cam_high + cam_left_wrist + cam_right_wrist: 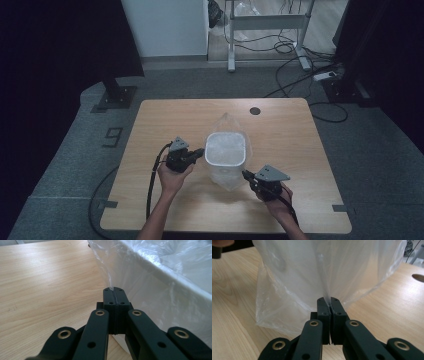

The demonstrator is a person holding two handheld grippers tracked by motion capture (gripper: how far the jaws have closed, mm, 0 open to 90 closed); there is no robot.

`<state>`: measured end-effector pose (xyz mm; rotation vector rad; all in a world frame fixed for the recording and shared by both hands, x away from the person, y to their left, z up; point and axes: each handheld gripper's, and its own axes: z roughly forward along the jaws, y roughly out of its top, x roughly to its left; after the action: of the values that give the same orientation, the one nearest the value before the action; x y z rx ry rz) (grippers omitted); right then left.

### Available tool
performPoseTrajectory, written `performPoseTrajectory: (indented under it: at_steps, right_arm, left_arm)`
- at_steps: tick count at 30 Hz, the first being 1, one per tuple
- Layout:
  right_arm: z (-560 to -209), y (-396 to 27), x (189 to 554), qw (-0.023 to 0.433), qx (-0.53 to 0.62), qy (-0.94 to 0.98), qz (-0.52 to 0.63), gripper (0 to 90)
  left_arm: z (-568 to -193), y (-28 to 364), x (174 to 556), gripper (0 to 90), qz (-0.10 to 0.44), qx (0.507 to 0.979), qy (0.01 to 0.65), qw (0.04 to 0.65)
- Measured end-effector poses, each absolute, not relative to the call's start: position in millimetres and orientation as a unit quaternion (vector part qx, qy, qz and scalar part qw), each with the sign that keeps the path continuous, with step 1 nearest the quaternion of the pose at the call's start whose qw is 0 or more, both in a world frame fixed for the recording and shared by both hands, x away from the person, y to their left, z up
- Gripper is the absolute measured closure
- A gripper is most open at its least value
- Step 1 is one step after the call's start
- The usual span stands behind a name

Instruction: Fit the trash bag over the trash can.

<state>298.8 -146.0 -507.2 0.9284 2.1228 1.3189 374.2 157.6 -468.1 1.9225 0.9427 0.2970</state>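
A white square bin (pixel 225 150) stands mid-table on the wooden table (pixel 165 120), lined with a clear plastic bag (pixel 227 122) that drapes over its rim and down its sides. My left gripper (pixel 202 151) is at the bin's left side; in the left gripper view its jaws are shut (pixel 114 290) with a thin fold of the bag film (pixel 150 277) pinched between the tips. My right gripper (pixel 245 174) is at the bin's near right corner; in the right gripper view it is shut (pixel 330 301) on a gathered pleat of the bag (pixel 312 272).
A round cable hole (pixel 255 110) sits near the table's far edge, also seen as the hole (pixel 418 277) in the right gripper view. On the floor beyond are cables (pixel 295 47), a white desk frame (pixel 265 22) and a black stand (pixel 117 95).
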Motion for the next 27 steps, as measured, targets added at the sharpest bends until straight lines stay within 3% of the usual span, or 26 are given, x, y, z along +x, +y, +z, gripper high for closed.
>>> performPoseTrajectory:
  at_steps: [3,6,10,14,18,27]
  right_arm:
    - [-509,-145,301,0.233,0.338,0.774,0.482,86.2]
    - [-508,-145,298,0.238,0.337,0.770,0.487,72.8]
    - [-504,-149,292,0.239,0.332,0.762,0.501,63.2]
    - [-502,-153,291,0.243,0.335,0.760,0.501,63.9]
    - [-504,-155,292,0.243,0.338,0.759,0.501,63.9]
    - [-507,-150,289,0.249,0.331,0.759,0.502,63.9]
  left_arm:
    - [-469,157,375,89.8,0.119,0.785,0.384,0.471]
    - [-468,158,374,87.6,0.120,0.786,0.383,0.470]
    - [-464,163,372,80.4,0.122,0.778,0.383,0.482]
    - [-456,173,368,63.3,0.128,0.763,0.377,0.510]
    - [-446,186,365,54.1,0.134,0.752,0.367,0.530]
    - [-426,182,406,48.3,0.120,0.749,0.348,0.550]
